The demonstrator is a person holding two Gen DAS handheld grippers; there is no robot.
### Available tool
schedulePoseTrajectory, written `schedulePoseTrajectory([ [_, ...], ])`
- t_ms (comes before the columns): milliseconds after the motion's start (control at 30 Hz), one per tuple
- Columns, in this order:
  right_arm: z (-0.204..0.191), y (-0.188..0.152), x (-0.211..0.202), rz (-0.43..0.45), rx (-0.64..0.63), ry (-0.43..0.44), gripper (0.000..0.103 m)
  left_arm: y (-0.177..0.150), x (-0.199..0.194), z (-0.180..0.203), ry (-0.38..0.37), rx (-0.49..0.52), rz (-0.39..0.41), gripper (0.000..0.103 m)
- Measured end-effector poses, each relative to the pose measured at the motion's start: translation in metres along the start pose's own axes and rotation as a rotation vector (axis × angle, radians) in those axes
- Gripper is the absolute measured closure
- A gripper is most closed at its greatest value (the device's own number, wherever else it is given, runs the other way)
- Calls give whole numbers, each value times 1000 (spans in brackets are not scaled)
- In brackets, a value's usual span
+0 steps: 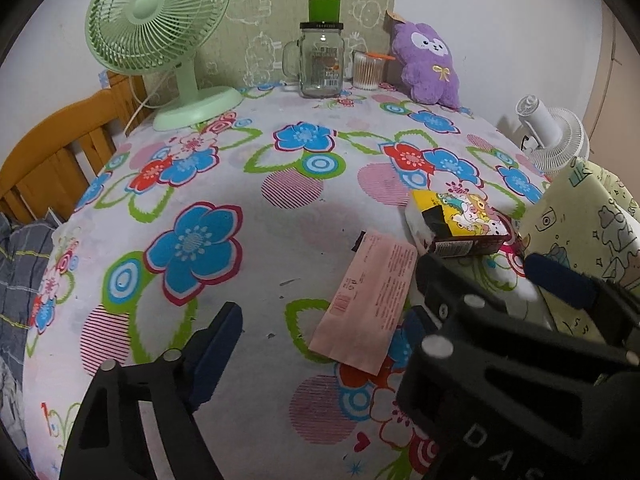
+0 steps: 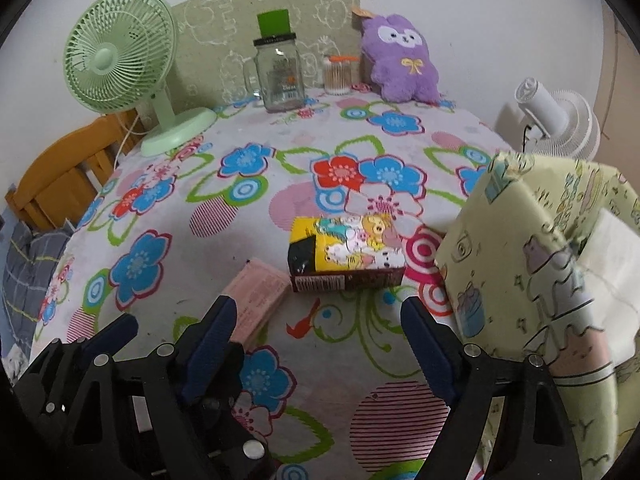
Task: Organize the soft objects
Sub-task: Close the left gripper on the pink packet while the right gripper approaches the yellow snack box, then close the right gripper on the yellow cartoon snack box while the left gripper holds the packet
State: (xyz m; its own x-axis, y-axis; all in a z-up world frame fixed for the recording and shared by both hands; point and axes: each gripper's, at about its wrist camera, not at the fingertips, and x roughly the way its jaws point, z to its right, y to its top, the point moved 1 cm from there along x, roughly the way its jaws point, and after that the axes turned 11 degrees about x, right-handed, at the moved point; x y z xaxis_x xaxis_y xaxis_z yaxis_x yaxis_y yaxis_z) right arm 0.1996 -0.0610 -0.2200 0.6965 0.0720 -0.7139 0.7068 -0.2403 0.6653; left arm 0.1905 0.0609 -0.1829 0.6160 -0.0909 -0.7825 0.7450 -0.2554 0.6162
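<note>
A pink flat packet (image 1: 366, 296) lies on the flowered tablecloth (image 1: 240, 184), between the spread fingers of my left gripper (image 1: 320, 332), which stands open and apart from it. A yellow cartoon-printed tissue pack (image 2: 346, 254) lies just beyond my right gripper (image 2: 320, 336), also open with only cloth between its fingers. The pink packet (image 2: 260, 298) sits beside its left finger. In the left wrist view the right gripper (image 1: 480, 266) crosses in from the right and hides part of my left gripper's right finger. A purple plush toy (image 2: 400, 64) leans at the back wall. A pale yellow fabric bag (image 2: 540, 272) stands at right.
At the back stand a green desk fan (image 1: 160, 40), a glass jar mug with a green lid (image 1: 320, 64) and a tub of cotton swabs (image 1: 368, 72). A white fan (image 2: 560, 120) sits off the right edge. A wooden frame (image 1: 52, 148) and grey plaid cloth (image 1: 20, 264) border the left.
</note>
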Motion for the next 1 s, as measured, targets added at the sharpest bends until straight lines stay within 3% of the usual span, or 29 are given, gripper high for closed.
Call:
schedulePoseTrajectory([
  [200, 6, -5, 11, -31, 25, 1, 17, 0, 8, 2, -7, 1, 2, 28],
  [433, 8, -4, 15, -38, 33, 8, 16, 0, 8, 8, -63, 24, 16, 59],
  [667, 6, -3, 16, -37, 19, 20, 16, 1, 8, 8, -62, 23, 11, 61],
  [1000, 3, 8, 21, -10, 29, -7, 16, 13, 12, 1, 7, 21, -9, 62],
])
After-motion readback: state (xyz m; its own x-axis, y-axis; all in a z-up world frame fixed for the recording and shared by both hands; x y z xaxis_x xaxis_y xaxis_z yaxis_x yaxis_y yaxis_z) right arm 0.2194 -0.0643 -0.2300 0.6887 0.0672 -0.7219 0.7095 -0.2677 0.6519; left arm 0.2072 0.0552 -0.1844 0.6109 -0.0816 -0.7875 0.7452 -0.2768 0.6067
